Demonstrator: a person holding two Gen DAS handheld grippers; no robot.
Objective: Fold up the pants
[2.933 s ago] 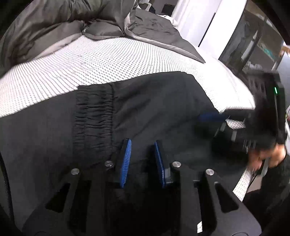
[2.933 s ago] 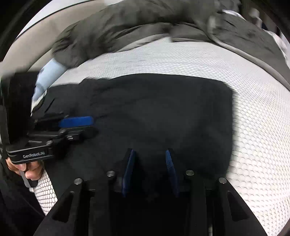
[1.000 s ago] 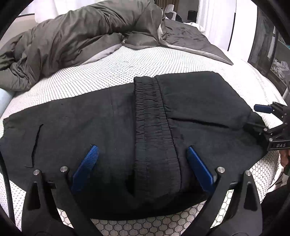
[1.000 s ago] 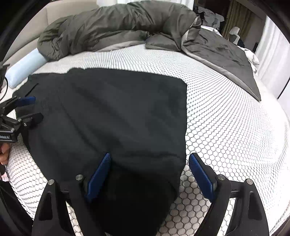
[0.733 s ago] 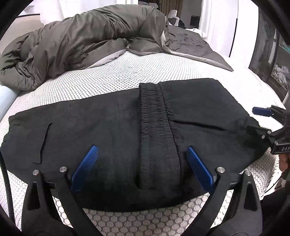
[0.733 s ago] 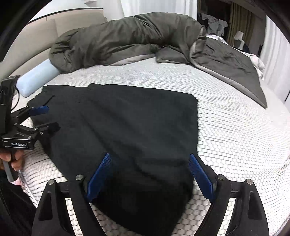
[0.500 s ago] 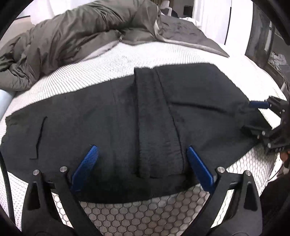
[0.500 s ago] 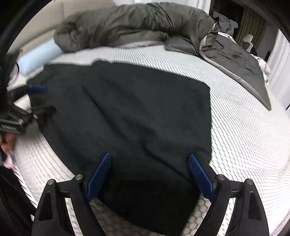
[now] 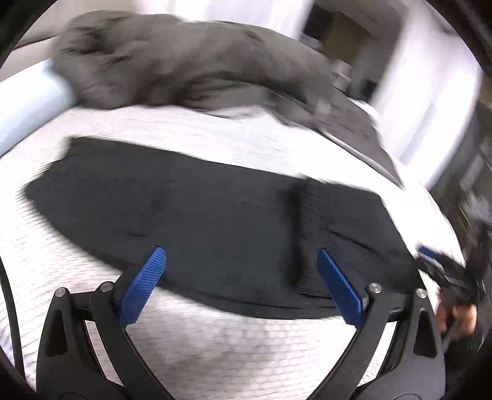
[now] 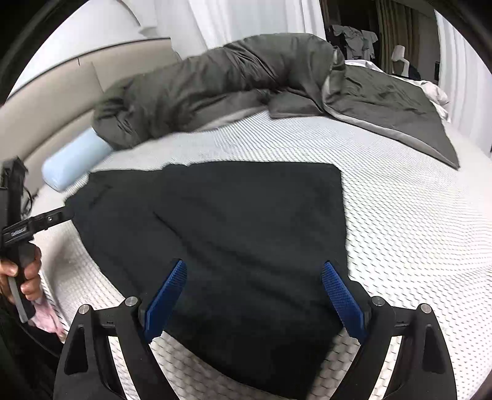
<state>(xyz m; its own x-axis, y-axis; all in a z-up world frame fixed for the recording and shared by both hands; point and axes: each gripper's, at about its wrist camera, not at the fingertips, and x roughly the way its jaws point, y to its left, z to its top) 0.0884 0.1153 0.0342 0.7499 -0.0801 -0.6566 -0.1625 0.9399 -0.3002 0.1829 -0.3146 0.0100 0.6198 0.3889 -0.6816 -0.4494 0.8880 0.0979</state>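
Now your black pants (image 10: 233,234) lie flat on the bed (image 10: 415,246), near its front edge, partly folded, with the waistband (image 9: 303,234) showing on top. Behind them a grey duvet (image 10: 233,83) is bunched up, well apart from the pants. A light blue bolster (image 10: 75,160) pokes out beside it, near the beige headboard (image 10: 58,101). White curtains (image 10: 233,21) hang at the back. Your left hand-held gripper (image 9: 243,284) is wide open and holds nothing. Your right hand-held gripper (image 10: 255,297) is wide open too, over the pants' near end, its jaws having just spread wider.
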